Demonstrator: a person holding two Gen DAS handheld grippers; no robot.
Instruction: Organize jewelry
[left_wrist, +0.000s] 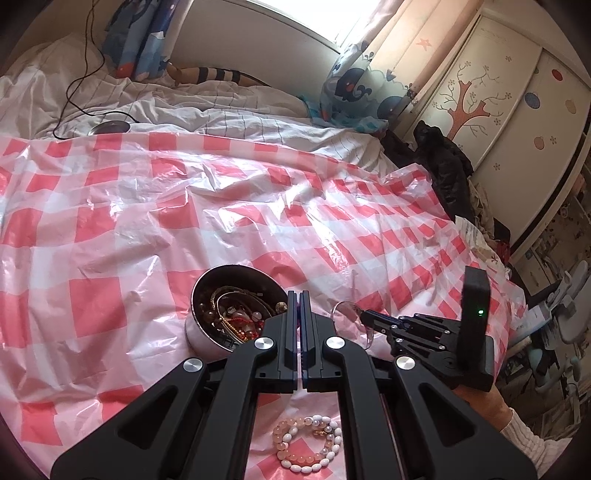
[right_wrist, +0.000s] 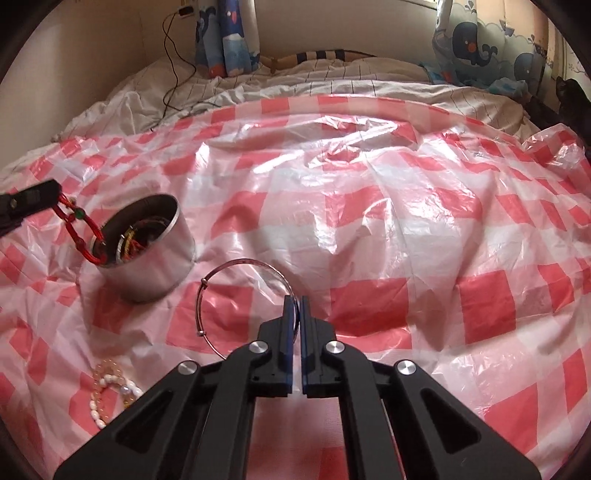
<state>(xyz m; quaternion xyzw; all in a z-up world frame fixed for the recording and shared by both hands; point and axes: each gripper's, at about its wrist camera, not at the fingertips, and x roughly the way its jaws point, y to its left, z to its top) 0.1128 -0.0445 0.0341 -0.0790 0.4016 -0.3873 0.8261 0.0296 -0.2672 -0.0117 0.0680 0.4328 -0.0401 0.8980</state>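
A round metal tin (left_wrist: 207, 328) full of tangled jewelry stands on the pink checked plastic sheet (left_wrist: 184, 206); it also shows in the right wrist view (right_wrist: 155, 258). My left gripper (left_wrist: 299, 295) is shut on a red cord bracelet (right_wrist: 79, 230) that hangs from it into the tin. My right gripper (right_wrist: 295, 301) is shut on a thin silver bangle (right_wrist: 221, 295) and holds it right of the tin; the bangle (left_wrist: 351, 325) also shows in the left wrist view. Pink and white bead bracelets (left_wrist: 306, 446) lie on the sheet near me, also in the right wrist view (right_wrist: 110, 391).
The sheet covers a bed with white bedding (left_wrist: 221, 114). A black cable (left_wrist: 81, 74) and a round metal lid (left_wrist: 110, 127) lie at the far left. Dark clothes (left_wrist: 447, 162) pile at the bed's right edge, by a wardrobe (left_wrist: 498, 110).
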